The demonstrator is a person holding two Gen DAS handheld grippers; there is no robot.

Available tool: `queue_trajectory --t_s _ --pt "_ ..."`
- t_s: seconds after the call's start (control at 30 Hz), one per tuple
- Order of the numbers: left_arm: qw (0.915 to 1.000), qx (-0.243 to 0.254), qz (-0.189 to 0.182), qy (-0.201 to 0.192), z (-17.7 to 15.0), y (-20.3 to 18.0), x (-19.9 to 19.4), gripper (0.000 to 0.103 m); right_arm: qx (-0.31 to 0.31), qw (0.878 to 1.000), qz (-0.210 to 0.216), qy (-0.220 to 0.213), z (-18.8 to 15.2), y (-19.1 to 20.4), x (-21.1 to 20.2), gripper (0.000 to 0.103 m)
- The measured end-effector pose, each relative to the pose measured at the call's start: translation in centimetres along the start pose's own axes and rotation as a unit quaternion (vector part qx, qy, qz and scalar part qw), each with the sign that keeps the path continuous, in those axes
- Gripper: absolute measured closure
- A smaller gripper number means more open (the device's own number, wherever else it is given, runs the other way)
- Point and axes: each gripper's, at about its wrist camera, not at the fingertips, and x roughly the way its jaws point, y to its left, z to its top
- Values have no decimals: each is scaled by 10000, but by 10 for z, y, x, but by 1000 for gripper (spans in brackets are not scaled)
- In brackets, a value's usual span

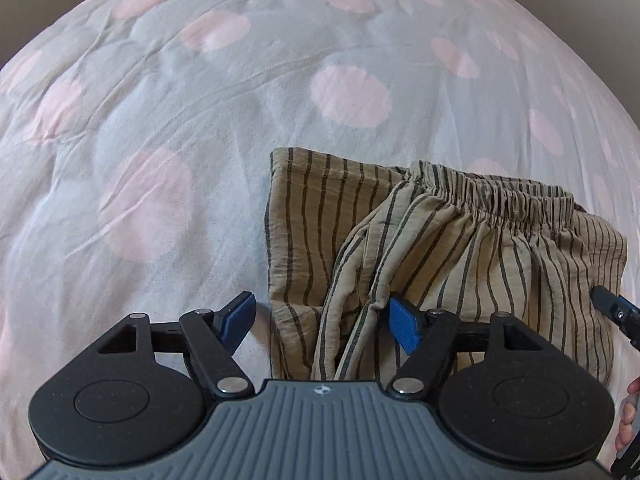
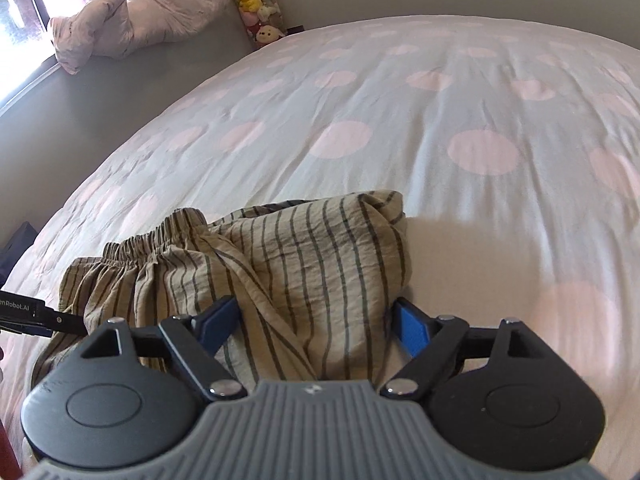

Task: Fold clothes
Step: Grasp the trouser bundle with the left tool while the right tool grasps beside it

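Note:
Tan trousers with dark stripes (image 1: 440,248) lie folded in a bunch on the bed, the gathered elastic waistband (image 1: 500,204) on top. My left gripper (image 1: 320,312) hangs over the garment's near left edge, open; loose cloth lies between its blue pads (image 1: 404,328) without being pinched. In the right wrist view the same trousers (image 2: 280,260) show with the waistband (image 2: 152,240) at the left. My right gripper (image 2: 316,314) is open over their near right part, the cloth bulging between its jaws but not squeezed. Each view catches a finger of the other gripper (image 1: 616,312) (image 2: 40,314).
The bed is covered by a white sheet with pink dots (image 1: 200,120) (image 2: 440,120). A rolled pink duvet (image 2: 136,20) lies on the window ledge beyond, beside a column of plush toys (image 2: 256,0). A person's hand (image 1: 628,416) shows at the right edge.

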Motion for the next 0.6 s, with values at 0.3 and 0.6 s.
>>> queue_trajectory --t_s 0.3,0.6 --pt "9992 116 -11 -393 2 -2 5 27 -483 9983 315 79 16 23 29 14" --pt "9940 767 -132 -769 4 -20 2 65 -1289 9916 33 41 8 52 31 76"
